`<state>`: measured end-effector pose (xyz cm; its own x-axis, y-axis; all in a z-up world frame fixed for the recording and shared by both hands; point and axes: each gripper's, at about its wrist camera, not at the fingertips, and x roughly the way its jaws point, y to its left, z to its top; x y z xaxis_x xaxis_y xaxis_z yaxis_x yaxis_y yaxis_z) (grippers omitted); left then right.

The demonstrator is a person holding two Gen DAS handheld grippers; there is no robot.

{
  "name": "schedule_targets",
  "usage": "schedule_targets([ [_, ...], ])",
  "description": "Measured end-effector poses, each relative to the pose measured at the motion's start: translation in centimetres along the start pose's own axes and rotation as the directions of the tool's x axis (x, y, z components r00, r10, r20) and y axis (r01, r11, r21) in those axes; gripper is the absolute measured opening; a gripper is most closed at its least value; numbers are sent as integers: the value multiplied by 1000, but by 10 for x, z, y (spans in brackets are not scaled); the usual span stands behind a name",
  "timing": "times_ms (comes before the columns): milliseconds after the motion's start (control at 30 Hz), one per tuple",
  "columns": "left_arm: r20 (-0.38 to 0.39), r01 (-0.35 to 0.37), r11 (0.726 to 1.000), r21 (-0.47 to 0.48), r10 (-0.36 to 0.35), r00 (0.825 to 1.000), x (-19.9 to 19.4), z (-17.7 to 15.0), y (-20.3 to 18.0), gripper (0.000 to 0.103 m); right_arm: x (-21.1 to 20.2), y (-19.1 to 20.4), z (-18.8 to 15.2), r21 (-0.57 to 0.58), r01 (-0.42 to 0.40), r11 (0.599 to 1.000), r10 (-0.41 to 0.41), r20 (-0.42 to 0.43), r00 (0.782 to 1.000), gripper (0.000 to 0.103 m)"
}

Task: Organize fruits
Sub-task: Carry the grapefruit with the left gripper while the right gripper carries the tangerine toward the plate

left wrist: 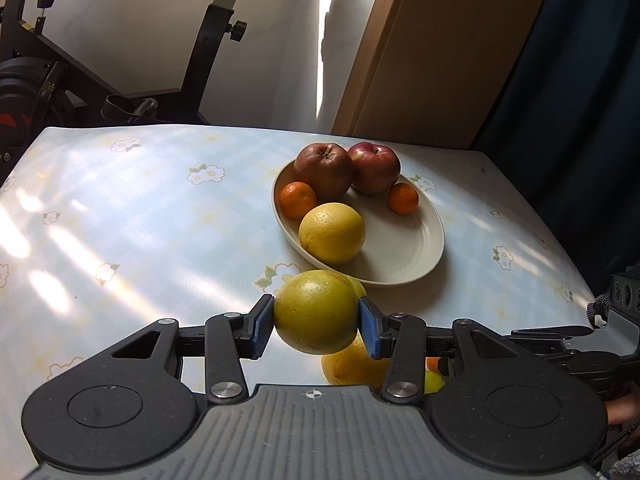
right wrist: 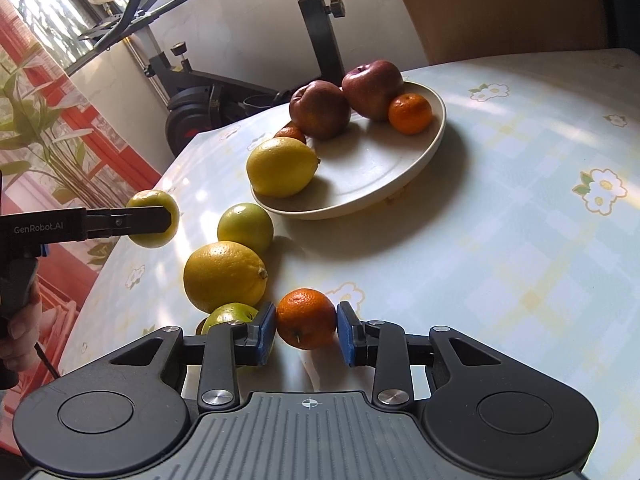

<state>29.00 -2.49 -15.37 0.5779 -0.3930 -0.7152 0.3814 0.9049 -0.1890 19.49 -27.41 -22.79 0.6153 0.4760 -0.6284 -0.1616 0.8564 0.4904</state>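
Fruits fill the far half of the cream plate [left wrist: 416, 240] in the left wrist view: two apples, two mandarins, a lemon [left wrist: 332, 233]; bare tablecloth [left wrist: 132, 216] stretches left. The left gripper [left wrist: 316, 322] clamps a green-yellow citrus [left wrist: 315, 312] above the table.

From the right wrist, the right gripper [right wrist: 306, 332] brackets a mandarin [right wrist: 306, 318], pads touching or nearly so; I cannot tell. Three citrus lie just left, short of the plate's rim [right wrist: 344, 210].

Behind the flowered tablecloth [left wrist: 140, 208] — an exercise bike [right wrist: 200, 92], a wooden door [left wrist: 440, 52], a dark curtain [left wrist: 580, 80], a green plant [right wrist: 36, 136].
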Motion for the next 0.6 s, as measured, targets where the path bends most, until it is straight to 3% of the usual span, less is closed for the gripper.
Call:
schedule_targets([
  [333, 17, 17, 999, 29, -17, 1000, 37, 56, -11, 47, -9, -20, 53, -63, 91, 994, -83, 120, 989, 30],
  [600, -43, 26, 1000, -6, -27, 999, 92, 90, -8, 47, 13, -28, 92, -155, 166, 974, -141, 160, 977, 30],
])
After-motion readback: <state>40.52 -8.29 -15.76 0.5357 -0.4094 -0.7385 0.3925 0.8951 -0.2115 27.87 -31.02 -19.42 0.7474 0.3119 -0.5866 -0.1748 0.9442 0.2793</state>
